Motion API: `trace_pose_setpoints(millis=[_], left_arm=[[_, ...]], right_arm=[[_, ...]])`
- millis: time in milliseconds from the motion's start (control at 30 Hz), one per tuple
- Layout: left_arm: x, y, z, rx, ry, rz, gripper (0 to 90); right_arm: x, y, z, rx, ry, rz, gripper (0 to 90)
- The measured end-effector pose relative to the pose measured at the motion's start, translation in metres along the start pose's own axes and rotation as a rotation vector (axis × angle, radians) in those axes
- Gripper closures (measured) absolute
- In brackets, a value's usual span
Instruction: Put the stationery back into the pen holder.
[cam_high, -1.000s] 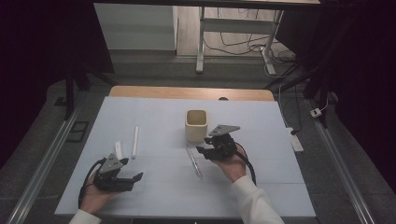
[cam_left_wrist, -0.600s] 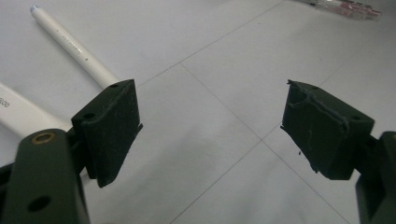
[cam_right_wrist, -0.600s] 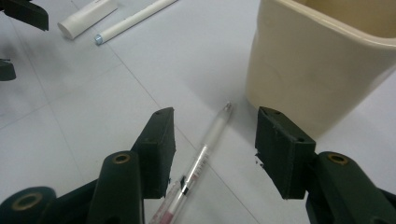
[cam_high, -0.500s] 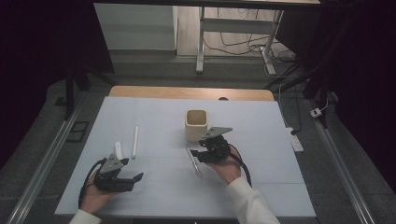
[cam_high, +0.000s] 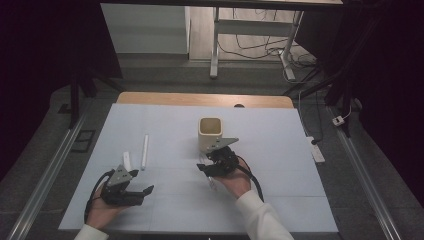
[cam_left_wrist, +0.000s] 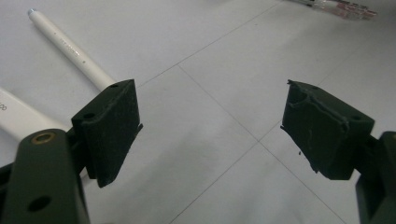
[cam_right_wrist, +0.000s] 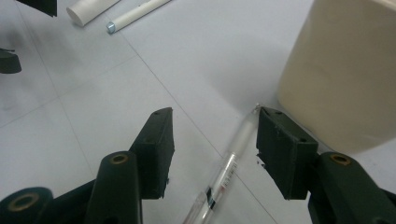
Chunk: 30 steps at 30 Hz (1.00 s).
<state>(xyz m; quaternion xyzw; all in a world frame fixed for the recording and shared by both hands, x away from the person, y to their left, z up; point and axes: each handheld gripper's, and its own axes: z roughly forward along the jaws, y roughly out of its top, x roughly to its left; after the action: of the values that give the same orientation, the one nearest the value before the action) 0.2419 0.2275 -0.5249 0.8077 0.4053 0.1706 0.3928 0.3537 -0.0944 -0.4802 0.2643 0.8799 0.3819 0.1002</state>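
A clear pen (cam_right_wrist: 229, 168) lies flat on the white table between the jaws of my right gripper (cam_right_wrist: 214, 133). That gripper is open and low over the pen, with the pen's tip near its right-hand pad, and I cannot tell whether they touch. In the high view the right gripper (cam_high: 204, 165) sits just in front of a cream cup (cam_high: 210, 132) and points left. My left gripper (cam_high: 142, 182) rests open at the front left with nothing between its jaws. A long white pen (cam_high: 145, 151) and a short white marker (cam_high: 127, 161) lie beside it.
The cream cup (cam_right_wrist: 345, 70) stands upright close to the right gripper's right-hand jaw. The white table sheet (cam_high: 280, 150) ends in a wooden strip at the back. Metal rails run along both sides of the table.
The right hand has slid left and slightly toward the front, bringing its open jaws over the clear pen. The left hand has stayed where it was.
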Motion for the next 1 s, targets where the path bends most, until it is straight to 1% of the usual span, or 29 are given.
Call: trace_pose_setpoints(millis=[167,300,400,500,633,733,867,1000], left_arm=[[0.000,0.000,0.000,0.003,0.000,0.000,18.7],[0.000,0.000,0.000,0.002,-0.001,0.001,18.7],[0.000,0.000,0.000,0.002,-0.003,-0.001,18.7],[0.000,0.000,0.001,0.005,-0.005,-0.001,18.7],[0.000,0.000,0.001,0.008,-0.006,0.000,18.7],[0.000,0.000,0.001,0.007,-0.007,0.000,18.7],[0.000,-0.001,0.002,0.009,-0.007,0.000,18.7],[0.002,-0.001,0.002,0.014,-0.010,-0.003,18.7]], right_arm=[[0.004,0.003,0.010,0.027,-0.005,-0.011,45.6],[0.003,0.004,0.018,0.055,-0.024,-0.022,45.5],[0.001,0.002,0.022,0.080,-0.039,-0.008,45.5],[-0.003,0.001,0.025,0.090,-0.048,0.005,45.5],[-0.006,0.000,0.030,0.106,-0.054,0.011,45.6],[-0.008,0.000,0.035,0.130,-0.062,0.017,45.9],[-0.012,-0.001,0.041,0.151,-0.072,0.027,47.8],[-0.012,-0.002,0.048,0.173,-0.091,0.021,50.7]])
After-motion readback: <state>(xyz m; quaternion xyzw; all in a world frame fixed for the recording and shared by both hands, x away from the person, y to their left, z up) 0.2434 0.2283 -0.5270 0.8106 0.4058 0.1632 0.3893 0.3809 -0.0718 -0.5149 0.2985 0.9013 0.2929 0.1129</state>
